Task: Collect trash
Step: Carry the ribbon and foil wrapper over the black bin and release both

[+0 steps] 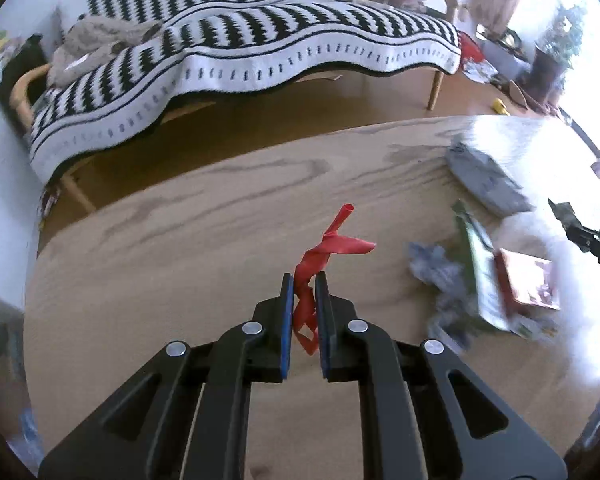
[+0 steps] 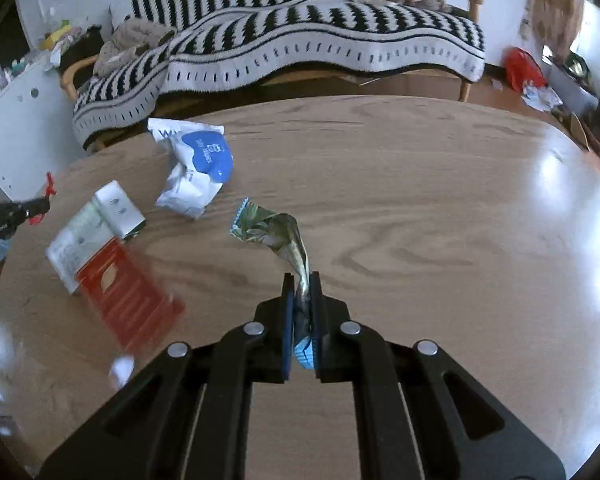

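Observation:
My left gripper [image 1: 304, 280] is shut on a red burst balloon scrap [image 1: 328, 246], held above the wooden table [image 1: 180, 248]. My right gripper [image 2: 301, 278] is shut on a crumpled green leaf-print wrapper [image 2: 272, 228], also above the table [image 2: 420, 208]. Loose trash lies on the table: a white and blue wipes packet [image 2: 198, 168], a white and green carton [image 2: 96, 224] and a red packet [image 2: 128, 300]. In the left wrist view the same pile is blurred at the right [image 1: 500, 280]. The left gripper shows at the far left of the right wrist view [image 2: 40, 208].
A grey flat packet [image 1: 484, 180] lies at the table's far right. A sofa with a black and white striped blanket [image 2: 300, 40] stands behind the table. Clutter and a red bag [image 2: 524, 68] lie on the floor at the right.

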Tool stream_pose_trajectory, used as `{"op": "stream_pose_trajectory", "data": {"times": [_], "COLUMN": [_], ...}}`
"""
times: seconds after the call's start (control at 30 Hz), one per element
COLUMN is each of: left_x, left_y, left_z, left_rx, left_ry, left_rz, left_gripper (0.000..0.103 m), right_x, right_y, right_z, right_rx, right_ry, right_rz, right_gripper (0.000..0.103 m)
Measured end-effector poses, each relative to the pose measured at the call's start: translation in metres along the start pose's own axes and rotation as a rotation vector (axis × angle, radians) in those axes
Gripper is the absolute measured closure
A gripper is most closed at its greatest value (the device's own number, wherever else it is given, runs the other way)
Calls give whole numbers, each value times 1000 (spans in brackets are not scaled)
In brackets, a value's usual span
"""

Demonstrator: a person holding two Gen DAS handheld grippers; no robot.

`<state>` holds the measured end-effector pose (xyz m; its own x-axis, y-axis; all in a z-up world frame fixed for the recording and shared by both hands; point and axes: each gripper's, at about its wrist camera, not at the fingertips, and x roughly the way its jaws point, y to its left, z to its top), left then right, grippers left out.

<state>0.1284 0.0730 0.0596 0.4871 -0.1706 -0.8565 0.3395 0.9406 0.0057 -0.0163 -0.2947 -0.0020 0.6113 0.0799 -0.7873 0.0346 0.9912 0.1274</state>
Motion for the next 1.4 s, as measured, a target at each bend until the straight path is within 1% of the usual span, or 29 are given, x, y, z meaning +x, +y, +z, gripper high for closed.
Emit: {"op": "stream_pose_trajectory", "data": {"times": [0.03,0.07,0.1,0.13,0.17,0.2,0.27,0.3,0.33,0.4,0.43,0.5,0.57,0.63,0.67,0.73,0.8,0.83,0.87,0.93,1.03,1.1,1.13,1.2,1.3,1.4], "left_x": [-13,-26,-40,-59,-73,-91,-117,-124,-135,-149,-157,-163,-167,-163,-159,-147,-131,-118,-108,-79,-46,-26,-18,-9,-5,-2], "left_y": [-6,-14,-24,-41,-59,-84,-132,-147,-174,-220,-251,-289,-341,-378,-397,-431,-461,-478,-488,-510,-531,-537,-538,-539,-541,-543], "left_z": [-5,-9,-13,-18,-22,-28,-42,-47,-56,-75,-89,-107,-134,-154,-167,-190,-213,-227,-236,-259,-288,-303,-304,-309,-305,-304], "left_rx": [-14,-30,-47,-54,-42,-18,19,32,54,92,115,141,178,194,202,224,242,246,241,221,183,173,181,188,211,219], "left_ry": [7,4,-5,-19,-35,-57,-83,-90,-97,-106,-103,-93,-72,-36,-8,47,100,135,160,230,304,345,351,352,327,326], "left_rz": [15,10,-12,-48,-65,-85,-150,-172,-208,-258,-298,-350,-414,-464,-491,-525,-550,-560,-566,-589,-636,-638,-627,-607,-576,-570], "left_gripper": [93,93,93,94,93,93,93,93,93,93,93,93,93,93,93,93,93,93,93,93,93,93,93,93,93,93], "right_x": [-18,-35,-49,-68,-82,-101,-132,-153,-172,-206,-222,-252,-269,-283,-285,-282,-269,-263,-252,-236,-216,-207,-204,-194,-182,-173], "right_y": [-5,-9,-13,-19,-22,-29,-40,-49,-57,-75,-85,-107,-128,-156,-164,-190,-212,-218,-229,-243,-252,-255,-256,-259,-259,-261], "right_z": [-3,-7,-9,-14,-18,-26,-40,-51,-62,-81,-93,-122,-149,-190,-202,-245,-285,-298,-321,-349,-383,-394,-396,-401,-400,-399], "right_rx": [12,20,25,29,32,38,52,63,77,107,122,154,185,232,247,314,374,392,430,482,534,538,537,542,543,552], "right_ry": [-22,-40,-54,-72,-84,-101,-126,-143,-159,-186,-200,-215,-212,-189,-179,-129,-68,-46,-5,48,109,139,152,178,199,210], "right_rz": [3,3,3,1,-2,-6,-13,-20,-24,-33,-43,-65,-81,-111,-118,-126,-136,-139,-139,-134,-121,-112,-110,-105,-95,-84], "right_gripper": [95,95,95,95,95,95,95,95,95,95,95,95,95,95,95,95,95,95,95,95,95,95,95,95,95,95]}}
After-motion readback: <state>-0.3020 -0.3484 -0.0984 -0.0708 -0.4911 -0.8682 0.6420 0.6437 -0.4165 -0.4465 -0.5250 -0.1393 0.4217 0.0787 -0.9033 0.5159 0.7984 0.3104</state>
